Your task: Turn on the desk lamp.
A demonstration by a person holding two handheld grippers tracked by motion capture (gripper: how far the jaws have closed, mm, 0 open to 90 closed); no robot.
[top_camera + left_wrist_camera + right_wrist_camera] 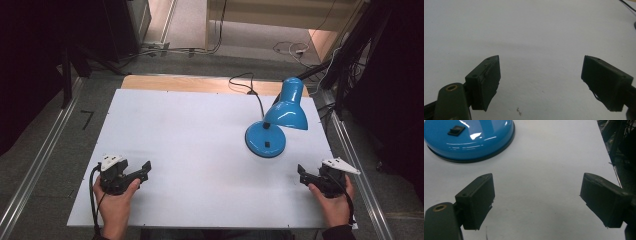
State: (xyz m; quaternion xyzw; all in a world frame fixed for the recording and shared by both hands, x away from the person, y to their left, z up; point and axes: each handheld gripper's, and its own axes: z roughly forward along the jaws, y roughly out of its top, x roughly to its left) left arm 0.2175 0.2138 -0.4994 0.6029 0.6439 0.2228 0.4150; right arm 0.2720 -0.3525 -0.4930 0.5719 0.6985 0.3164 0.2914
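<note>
High view: blue desk lamp (274, 125) is sitting at about 2 o'clock on the white bench (200, 150), cord (250, 90) trailing off toward 12. Right hand-held gripper (301, 173) is resting at 4 o'clock, jaws apart, empty, near the lamp base (469, 140) but not touching. Left hand-held gripper (145, 170) is sitting at 8 o'clock, jaws also apart, well clear. Risks: shade is leaning off-centre, so a push high up is likely tipping it; glossy round base is likely slipping between the pads; cord is likely snagging if dragged.
</note>
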